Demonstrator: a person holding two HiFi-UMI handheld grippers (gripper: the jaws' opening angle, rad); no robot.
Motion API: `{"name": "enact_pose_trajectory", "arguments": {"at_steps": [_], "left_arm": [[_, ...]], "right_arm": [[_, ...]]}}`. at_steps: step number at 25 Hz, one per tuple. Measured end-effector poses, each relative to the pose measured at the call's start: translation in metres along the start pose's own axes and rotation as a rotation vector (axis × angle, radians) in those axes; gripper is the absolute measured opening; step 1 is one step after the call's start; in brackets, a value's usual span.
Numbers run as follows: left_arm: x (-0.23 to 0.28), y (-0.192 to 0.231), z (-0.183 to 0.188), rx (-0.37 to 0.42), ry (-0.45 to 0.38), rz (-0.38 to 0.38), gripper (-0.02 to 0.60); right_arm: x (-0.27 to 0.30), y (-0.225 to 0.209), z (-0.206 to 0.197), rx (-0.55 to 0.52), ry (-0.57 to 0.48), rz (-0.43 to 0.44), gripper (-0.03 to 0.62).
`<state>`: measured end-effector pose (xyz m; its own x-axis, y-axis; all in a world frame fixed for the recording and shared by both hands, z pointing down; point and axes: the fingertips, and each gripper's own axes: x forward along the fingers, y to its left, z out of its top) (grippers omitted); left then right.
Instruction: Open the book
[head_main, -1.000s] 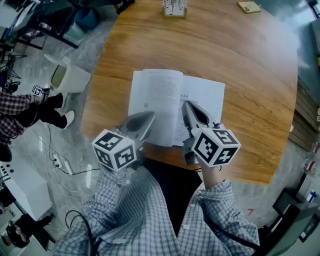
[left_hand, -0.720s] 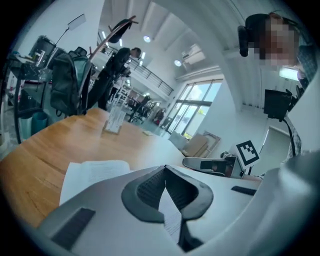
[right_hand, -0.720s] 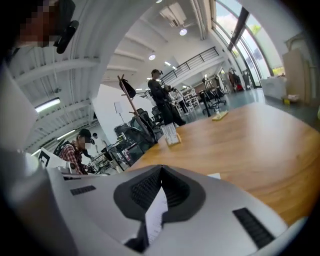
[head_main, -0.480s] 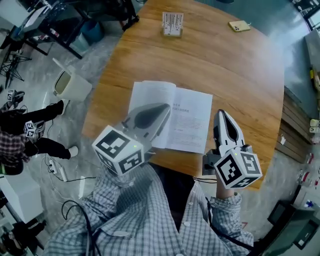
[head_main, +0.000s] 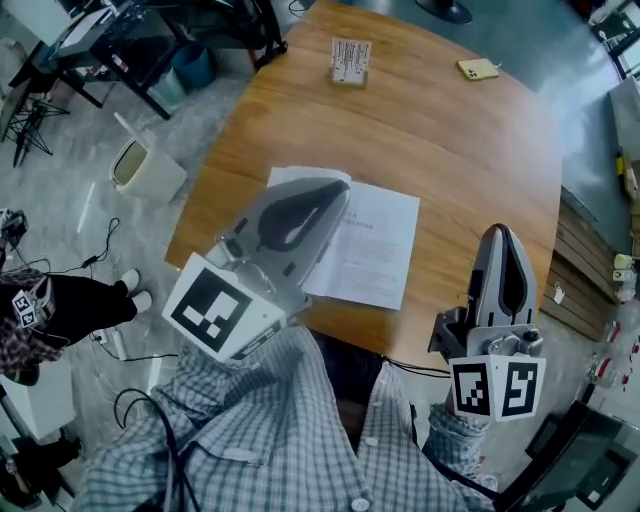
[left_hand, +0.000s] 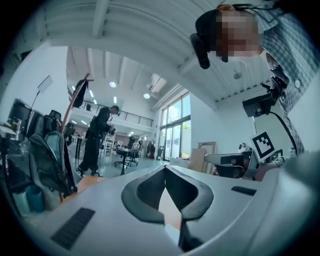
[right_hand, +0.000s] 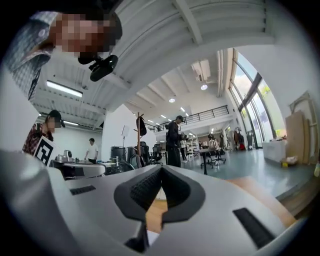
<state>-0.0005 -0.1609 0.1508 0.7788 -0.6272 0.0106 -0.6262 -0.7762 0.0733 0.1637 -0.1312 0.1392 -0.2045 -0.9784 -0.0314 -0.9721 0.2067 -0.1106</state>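
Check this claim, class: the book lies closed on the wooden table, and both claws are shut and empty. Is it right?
No: the head view shows the book lying open on the wooden table. The rest holds: the left claw and the right claw are shut and empty.

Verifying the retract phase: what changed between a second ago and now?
Both rose from low over the open white book: the grey left gripper came up toward the camera, and the grey right gripper swung right, off the book, to near the wooden table edge. Nothing was taken hold of; both are shut and empty. The book stays open, flat and in place.
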Motion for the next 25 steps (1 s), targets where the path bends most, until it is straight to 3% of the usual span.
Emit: {"name": "enact_pose_trajectory", "arguments": {"at_steps": [5, 25], "left_arm": [[0.003, -0.005, 0.011, 0.032, -0.041, -0.008, 0.011], [0.009, 0.001, 0.01, 0.038, -0.028, 0.018, 0.011]], "right_arm": [[-0.002, 0.009, 0.018, -0.085, -0.041, 0.007, 0.02], [0.003, -0.009, 0.01, 0.037, -0.03, -0.02, 0.02]]}}
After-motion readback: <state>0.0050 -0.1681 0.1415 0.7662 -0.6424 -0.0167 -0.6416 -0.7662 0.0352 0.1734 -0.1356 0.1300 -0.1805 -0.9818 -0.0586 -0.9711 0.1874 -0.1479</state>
